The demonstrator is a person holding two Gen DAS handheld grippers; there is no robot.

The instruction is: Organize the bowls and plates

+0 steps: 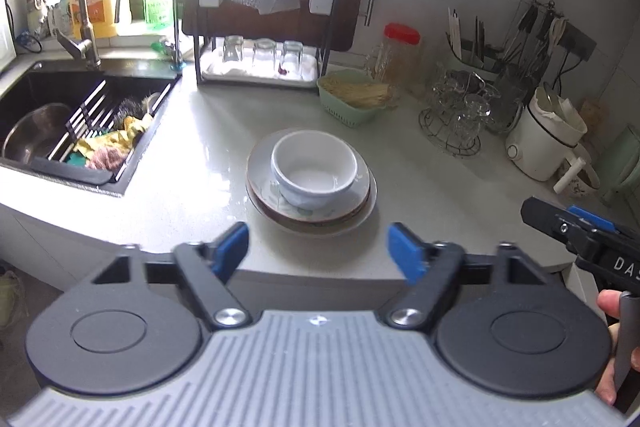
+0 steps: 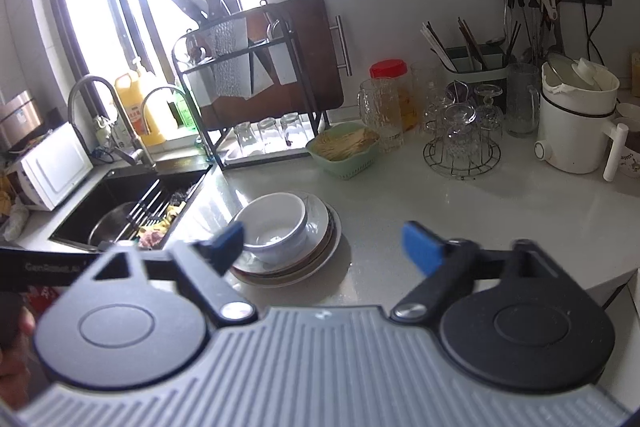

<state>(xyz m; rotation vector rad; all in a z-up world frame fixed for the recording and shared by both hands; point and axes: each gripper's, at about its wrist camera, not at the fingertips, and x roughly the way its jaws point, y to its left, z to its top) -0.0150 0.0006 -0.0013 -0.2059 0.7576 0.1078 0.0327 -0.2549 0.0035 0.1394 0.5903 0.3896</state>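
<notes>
A white bowl [image 1: 314, 167] sits upright on a stack of plates [image 1: 352, 211] in the middle of the pale counter. It also shows in the right wrist view [image 2: 276, 223], on the same plates [image 2: 320, 247]. My left gripper [image 1: 318, 251] is open and empty, held in front of the stack near the counter's front edge. My right gripper [image 2: 324, 247] is open and empty, to the right of the stack; its body shows at the right edge of the left wrist view [image 1: 580, 231].
A black sink [image 1: 80, 131] with a metal basin and rags lies to the left. A dish rack [image 1: 260, 67] with upturned glasses stands at the back. A green basket [image 1: 352, 99], a glass stand [image 1: 456, 119] and a white cooker [image 1: 544, 143] crowd the right.
</notes>
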